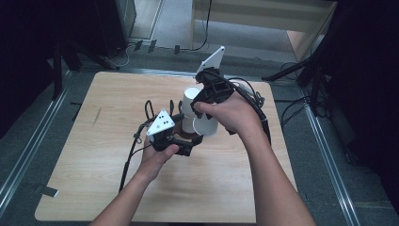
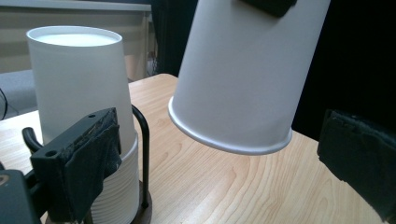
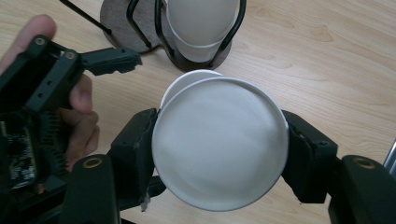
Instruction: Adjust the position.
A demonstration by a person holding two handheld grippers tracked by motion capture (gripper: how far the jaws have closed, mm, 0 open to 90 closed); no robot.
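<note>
My right gripper point(image 1: 205, 101) is raised over the middle of the desk point(image 1: 84, 179), tipped steeply down, its grey plate pointing up and away from me. Right forearm reaches in from the lower right, wrist bent, hand point(image 1: 233, 113) wrapped over the handle. In the right gripper view the jaws pinch a white paper cup point(image 3: 219, 156) by its sides, one pad on each flank, the flat base facing the camera. The cup hangs upside down and tilted, clear of the desk; the left gripper view shows its rim point(image 2: 229, 140) in the air above the wood.

My left gripper point(image 1: 181, 141) sits low and near level, just beside the cup, with the left hand point(image 1: 157, 157) closed round the handle and the forearm coming in from the bottom edge. Its jaws stand spread wide, nothing between the pads; the held cup hangs ahead of them.

A stack of white cups point(image 2: 79, 93) stands upright in a black wire holder point(image 3: 187, 56) on a dark round base, behind the left pad point(image 2: 88, 163). I cannot tell whether pad and stack touch.
</note>
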